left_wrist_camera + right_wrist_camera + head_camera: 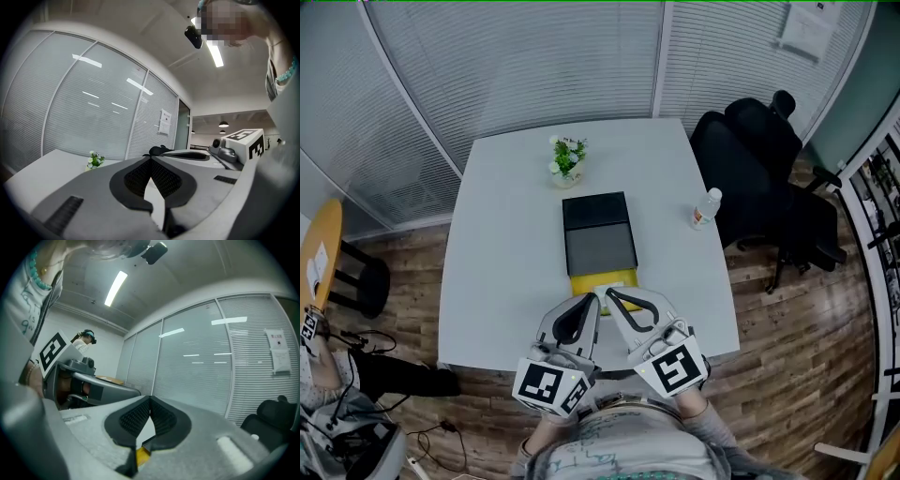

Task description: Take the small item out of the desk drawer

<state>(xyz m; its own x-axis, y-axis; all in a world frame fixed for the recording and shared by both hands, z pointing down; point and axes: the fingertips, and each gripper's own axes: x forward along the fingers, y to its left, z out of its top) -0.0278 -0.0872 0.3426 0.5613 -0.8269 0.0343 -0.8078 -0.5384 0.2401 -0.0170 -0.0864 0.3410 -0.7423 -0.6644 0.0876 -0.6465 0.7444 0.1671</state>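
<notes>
A dark drawer box (598,234) stands in the middle of the white table (497,244), its yellow drawer (602,279) pulled out toward me. I cannot make out any small item inside it. My left gripper (592,300) and right gripper (607,292) sit side by side at the drawer's near edge, tips almost touching each other. The left gripper (151,159) is shut with nothing between its pads. In its own view the right gripper (150,399) is shut too and holds nothing, and a bit of the yellow drawer (142,454) shows below its jaws.
A small potted plant (567,161) stands behind the box, and a clear bottle (706,208) near the table's right edge. A black office chair (769,178) is at the right. A round wooden stool (319,253) is at the left. Blinds cover the glass walls behind.
</notes>
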